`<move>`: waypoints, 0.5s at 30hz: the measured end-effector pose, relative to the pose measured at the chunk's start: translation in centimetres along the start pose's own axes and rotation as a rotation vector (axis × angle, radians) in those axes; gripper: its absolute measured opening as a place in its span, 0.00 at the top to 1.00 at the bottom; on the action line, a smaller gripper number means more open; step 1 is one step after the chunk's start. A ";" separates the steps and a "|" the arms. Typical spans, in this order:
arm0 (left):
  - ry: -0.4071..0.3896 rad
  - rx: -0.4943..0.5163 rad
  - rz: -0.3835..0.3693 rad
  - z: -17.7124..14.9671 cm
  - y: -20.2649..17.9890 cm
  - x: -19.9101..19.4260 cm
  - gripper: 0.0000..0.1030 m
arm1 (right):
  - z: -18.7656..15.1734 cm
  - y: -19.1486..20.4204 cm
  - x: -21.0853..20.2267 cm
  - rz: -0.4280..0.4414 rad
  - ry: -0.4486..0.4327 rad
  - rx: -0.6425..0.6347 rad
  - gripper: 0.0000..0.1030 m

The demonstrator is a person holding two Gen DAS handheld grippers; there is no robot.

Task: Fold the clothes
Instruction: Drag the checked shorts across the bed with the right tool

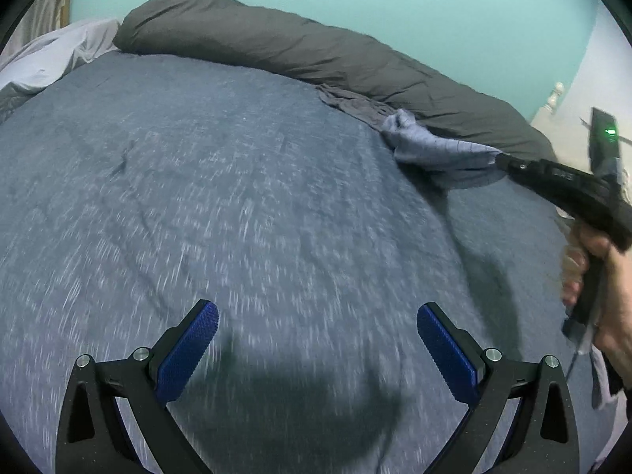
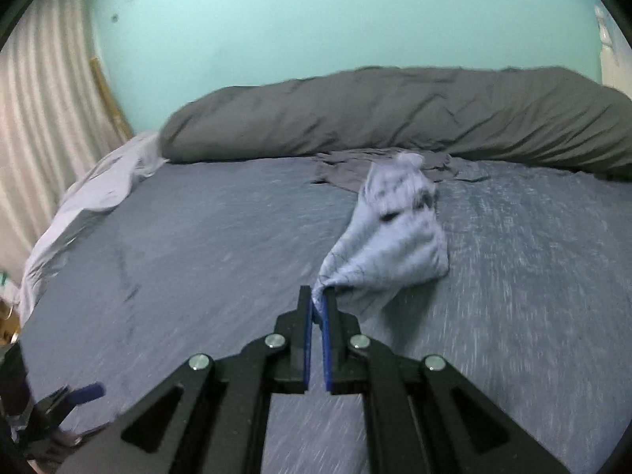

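Two grippers on show, both with black arms and blue ribbed pads. Nearest in the left wrist view, the left gripper (image 1: pixel 317 339) hangs over the heathered blue bedspread (image 1: pixel 237 197) with its pads spread wide and nothing between them; its shadow sits on the cover right underneath. The bedspread is smeared with motion blur, so the weave is hard to read.

In the right wrist view the right gripper (image 2: pixel 318 300) has its pads pinched tight on one corner of a crumpled pale blue garment with thin dark lines (image 2: pixel 391 237). That cloth is lifted at the pinched corner and trails away across the bedspread toward the far side, pretty blurry, so I can't say what kind of clothing it is. From the left view you see the same grip side-on at the right edge, plus the person's hand (image 1: pixel 608 296) wrapped round the handle, partly cut off by the frame.

Just past the pale one lies a flat rumpled dark grey garment (image 2: pixel 355 170), its far edge tucked against a long rolled charcoal duvet (image 2: pixel 395 118) running along the back of the bed. Off to the left, a bunched light lavender sheet (image 2: pixel 98 181), then a white pleated curtain (image 2: pixel 43 118) and the turquoise wall (image 2: pixel 316 19).
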State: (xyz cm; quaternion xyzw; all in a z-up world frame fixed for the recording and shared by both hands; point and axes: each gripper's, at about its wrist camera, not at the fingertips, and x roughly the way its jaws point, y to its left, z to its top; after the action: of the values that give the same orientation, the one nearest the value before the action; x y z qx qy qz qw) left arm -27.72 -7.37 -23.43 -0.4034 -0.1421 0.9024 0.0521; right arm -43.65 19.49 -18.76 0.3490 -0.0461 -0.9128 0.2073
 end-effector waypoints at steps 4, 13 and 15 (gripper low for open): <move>-0.003 0.005 -0.027 -2.3 -0.4 -3.4 0.00 | -2.9 2.4 -6.3 0.023 -0.022 -0.007 0.96; -0.028 -0.015 -0.059 -8.1 -0.1 -11.6 0.00 | -12.2 8.2 -18.7 0.111 -0.062 0.085 0.97; -0.033 -0.020 -0.066 -9.4 0.0 -13.4 0.00 | -14.5 9.3 -20.4 0.137 -0.060 0.102 0.96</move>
State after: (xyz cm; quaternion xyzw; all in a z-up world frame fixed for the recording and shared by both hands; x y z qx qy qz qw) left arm -11.81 -8.12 -19.79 -0.3840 -0.1648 0.9054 0.0753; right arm -17.24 20.28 -14.91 0.3274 -0.1223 -0.9031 0.2496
